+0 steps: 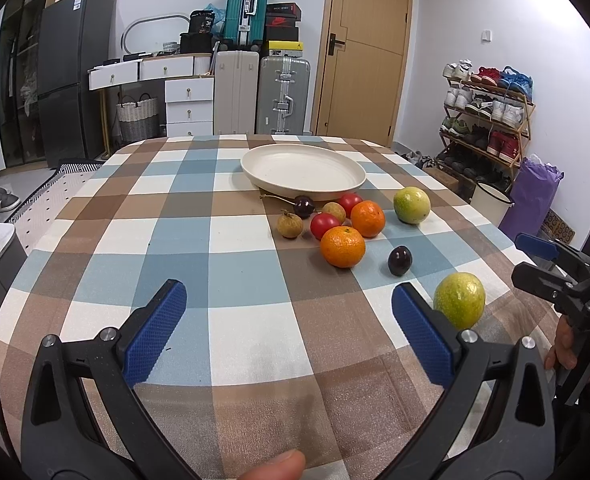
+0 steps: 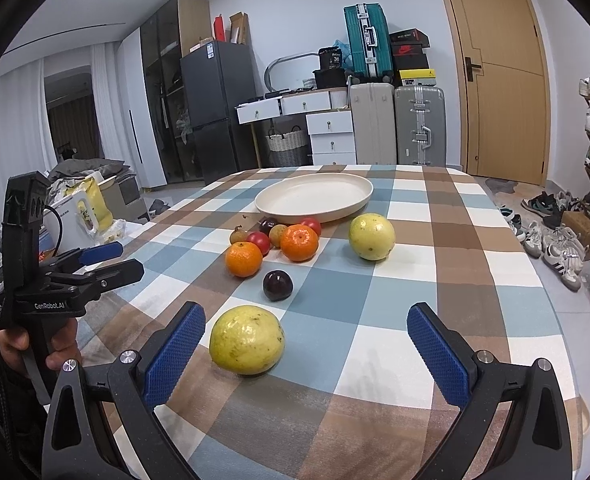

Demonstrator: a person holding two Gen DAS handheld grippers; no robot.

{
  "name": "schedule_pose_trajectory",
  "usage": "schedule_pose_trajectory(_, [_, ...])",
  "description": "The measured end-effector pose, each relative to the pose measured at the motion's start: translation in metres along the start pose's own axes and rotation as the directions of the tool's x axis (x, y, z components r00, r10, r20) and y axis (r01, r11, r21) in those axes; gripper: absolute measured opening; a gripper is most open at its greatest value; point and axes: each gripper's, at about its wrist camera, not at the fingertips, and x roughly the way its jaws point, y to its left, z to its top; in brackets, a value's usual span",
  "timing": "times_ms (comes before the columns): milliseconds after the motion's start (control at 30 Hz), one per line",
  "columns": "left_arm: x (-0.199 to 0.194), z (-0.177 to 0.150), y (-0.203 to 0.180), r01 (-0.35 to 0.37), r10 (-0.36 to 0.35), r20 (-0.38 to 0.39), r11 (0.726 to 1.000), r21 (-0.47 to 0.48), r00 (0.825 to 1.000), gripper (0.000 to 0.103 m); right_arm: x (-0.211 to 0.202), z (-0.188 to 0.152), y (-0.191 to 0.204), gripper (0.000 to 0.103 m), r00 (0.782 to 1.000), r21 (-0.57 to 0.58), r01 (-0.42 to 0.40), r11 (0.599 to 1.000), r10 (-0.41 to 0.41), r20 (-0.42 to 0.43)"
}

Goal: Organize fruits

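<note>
Checked tablecloth point(image 2: 475, 216), empty cream plate point(image 2: 315, 196) at the far side, all fruit loose in front of it.

Your right gripper point(image 2: 307, 352) is spread wide, holding nothing, with the nearest yellow-green fruit point(image 2: 247, 340) just ahead of its left pad, likely the first pick. Your left gripper point(image 1: 289, 328) is equally wide and empty over bare cloth. Oranges point(image 2: 299, 243), tomatoes point(image 2: 259, 241) and the dark plum point(image 2: 277, 285) sit near the plate, awaiting transfer.

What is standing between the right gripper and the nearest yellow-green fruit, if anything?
Nothing visible. The right gripper is open, and the nearest yellow-green fruit lies on the tablecloth just ahead of its left finger, with only bare cloth between. The dark plum lies behind it.
</note>
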Motion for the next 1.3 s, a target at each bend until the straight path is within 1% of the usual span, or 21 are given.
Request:
schedule_pose_trajectory(700, [0.001,0.0,0.0,0.0,0.0,-0.003,1.0,0.001,1.0,0.102,-0.001,0.0,-0.001,0.103,1.0,-0.002,0.009,1.0,-0.009,-0.005])
schedule_pose_trajectory(900, [0.0,0.0,-0.002,-0.004,0.004,-0.007,1.0,0.004,1.0,0.103,0.0,0.0,0.0,0.103,1.0,-0.014,0.006,1.0,-0.006,-0.017])
schedule_pose_trajectory(967, [0.0,-0.001,-0.002,-0.002,0.002,-0.009,1.0,0.01,1.0,0.102,0.0,0.0,0.002,0.103,1.0,-0.025,0.017,1.0,-0.018,-0.022])
schedule_pose_trajectory(1067, [-0.001,-0.003,-0.007,-0.007,0.007,-0.009,0.999,0.031,1.0,0.103,0.003,0.002,0.003,0.103,0.999,-0.029,0.024,0.999,-0.025,-0.048])
schedule_pose_trajectory(1167, [-0.001,-0.004,-0.011,-0.027,0.028,-0.007,0.998,0.049,1.0,0.103,0.006,0.003,0.006,0.103,0.997,-0.023,0.025,0.999,-0.027,-0.069])
schedule_pose_trajectory(1233, [0.0,-0.002,-0.012,-0.012,0.013,-0.019,0.999,0.046,1.0,0.102,0.01,0.003,0.007,0.103,0.995,-0.014,0.019,1.0,-0.02,-0.096])
schedule_pose_trajectory(1300, [0.001,0.001,-0.013,0.0,0.002,-0.033,0.999,0.047,0.999,0.103,0.018,0.003,0.008,0.103,0.99,0.003,0.009,1.0,-0.008,-0.141])
